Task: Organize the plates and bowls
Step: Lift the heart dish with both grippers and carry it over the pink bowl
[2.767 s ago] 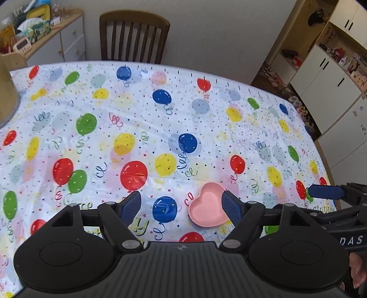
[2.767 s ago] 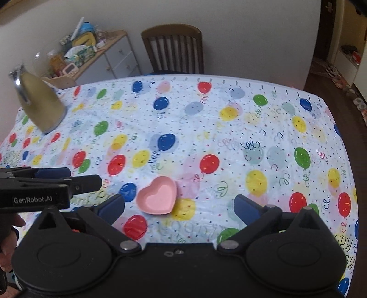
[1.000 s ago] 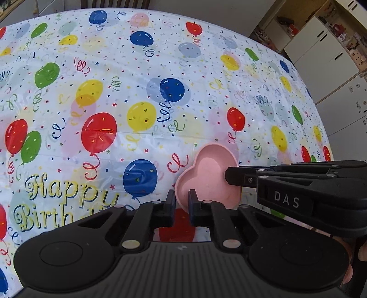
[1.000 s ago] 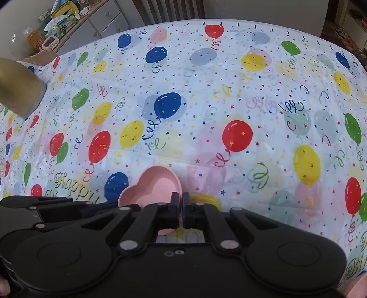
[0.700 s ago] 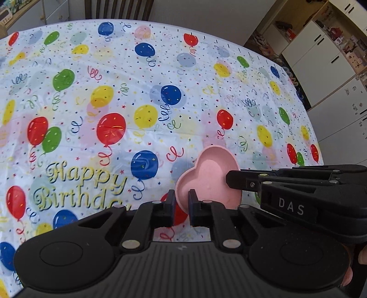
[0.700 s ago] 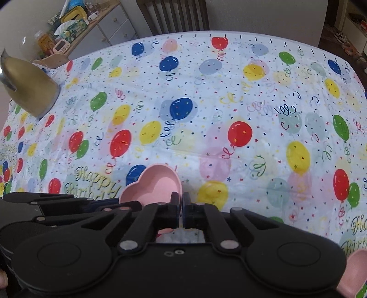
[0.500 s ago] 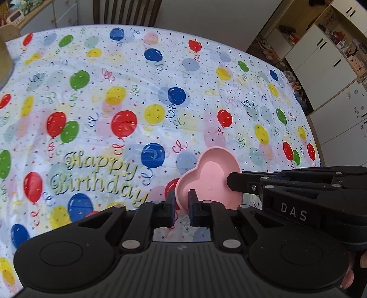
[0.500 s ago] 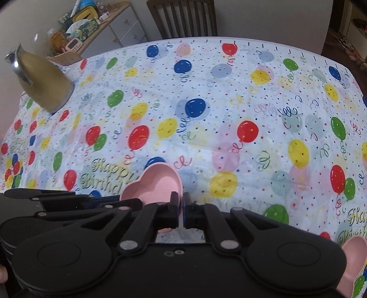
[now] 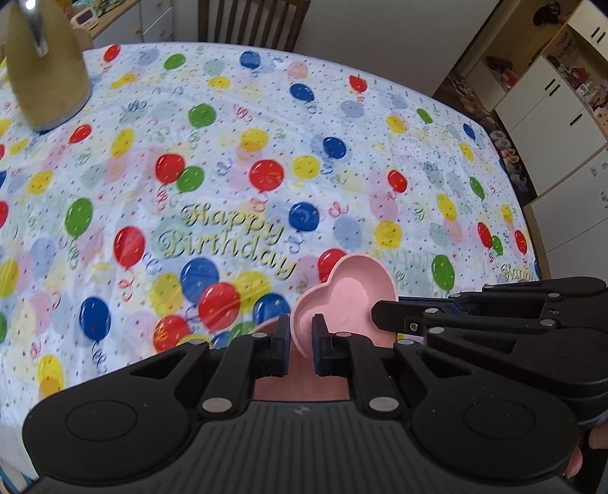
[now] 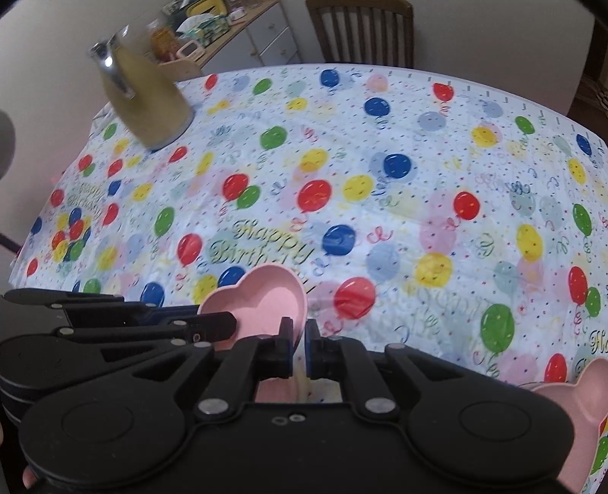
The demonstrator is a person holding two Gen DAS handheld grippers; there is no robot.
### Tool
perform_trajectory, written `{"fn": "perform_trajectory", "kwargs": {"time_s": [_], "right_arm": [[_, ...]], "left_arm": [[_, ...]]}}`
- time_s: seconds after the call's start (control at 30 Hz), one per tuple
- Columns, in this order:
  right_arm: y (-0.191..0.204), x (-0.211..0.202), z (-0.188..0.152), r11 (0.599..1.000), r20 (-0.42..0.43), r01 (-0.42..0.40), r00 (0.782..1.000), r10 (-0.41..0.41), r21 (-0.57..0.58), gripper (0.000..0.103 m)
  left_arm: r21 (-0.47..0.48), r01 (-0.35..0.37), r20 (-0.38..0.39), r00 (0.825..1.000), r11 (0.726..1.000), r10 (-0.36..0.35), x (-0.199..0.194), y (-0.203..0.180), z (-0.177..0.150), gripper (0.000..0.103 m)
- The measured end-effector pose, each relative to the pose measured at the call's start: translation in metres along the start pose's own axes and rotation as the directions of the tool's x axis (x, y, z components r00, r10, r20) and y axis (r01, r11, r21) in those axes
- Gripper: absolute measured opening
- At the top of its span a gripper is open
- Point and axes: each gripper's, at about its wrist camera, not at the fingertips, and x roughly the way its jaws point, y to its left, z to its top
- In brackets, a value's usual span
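Observation:
A small pink heart-shaped bowl [image 9: 342, 300] is held above the balloon tablecloth [image 9: 266, 152] by both grippers. My left gripper [image 9: 301, 342] is shut on the bowl's left rim. My right gripper [image 10: 299, 342] is shut on its right rim; the bowl also shows in the right wrist view [image 10: 262, 300]. The right gripper shows from the side in the left wrist view [image 9: 475, 315], the left gripper likewise in the right wrist view [image 10: 133, 323]. A second pink dish [image 10: 581, 402] lies at the lower right edge.
A tall yellow-green pitcher [image 9: 41, 64] stands at the table's far left, also in the right wrist view [image 10: 144, 98]. A wooden chair [image 9: 252, 21] stands behind the table. White cabinets [image 9: 558, 114] line the right side. A sideboard [image 10: 235, 38] with clutter stands behind.
Both grippers went from open to shut on the heart bowl, lifted it off the table, and carried it back and to the left. The pitcher and second dish came into view.

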Motion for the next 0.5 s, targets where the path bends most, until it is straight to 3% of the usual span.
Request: {"fn": "perform_trajectory", "kwargs": {"time_s": [0.5], "right_arm": [[0.023, 0.04, -0.033, 0.998, -0.128, -0.003, 0.992, -0.004, -0.055, 0.005]], "left_arm": [[-0.063, -0.01, -0.098, 0.995, 0.998, 0.004, 0.028, 0.023, -0.041, 0.011]]}}
